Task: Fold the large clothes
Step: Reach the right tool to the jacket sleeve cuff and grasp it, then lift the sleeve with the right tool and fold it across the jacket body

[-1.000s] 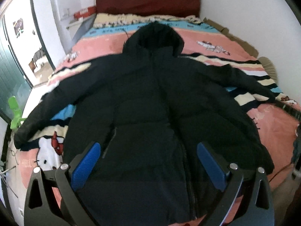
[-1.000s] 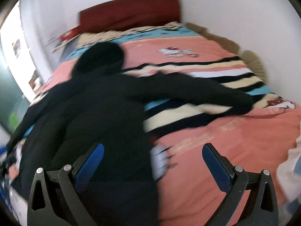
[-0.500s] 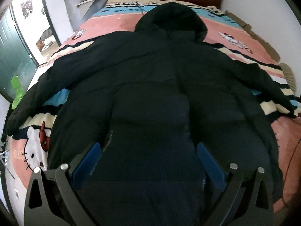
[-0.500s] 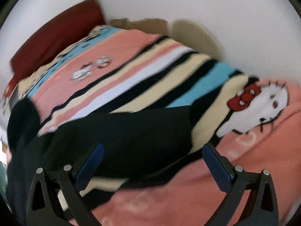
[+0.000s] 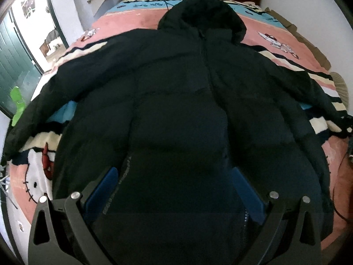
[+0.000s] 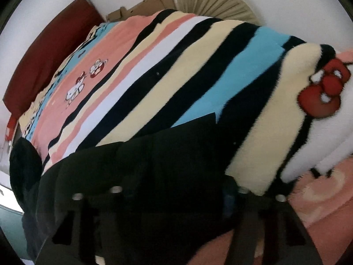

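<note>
A large black hooded puffer jacket (image 5: 176, 110) lies front up and spread out on a striped cartoon-cat blanket (image 5: 286, 39), with its hood (image 5: 203, 15) toward the headboard. My left gripper (image 5: 175, 190) hangs open just above the jacket's lower front, its blue pads (image 5: 103, 190) wide apart and holding nothing. In the right wrist view the end of the jacket's sleeve (image 6: 154, 165) lies on the blanket (image 6: 198, 66). My right gripper (image 6: 178, 198) is down on that sleeve and its jaws are closing, with the puffy cloth bunched between the blurred fingers.
A dark red headboard (image 6: 48, 55) stands at the bed's far end. A woven fan (image 6: 216, 4) and cardboard (image 6: 141, 8) lean on the white wall beside the bed. A green door (image 5: 13, 61) and a green plastic item (image 5: 17, 101) are on the left side.
The right gripper swung from the jacket's body out to the sleeve end, dropped onto it and narrowed its jaws. The left gripper sank closer to the jacket's lower front, still open.
</note>
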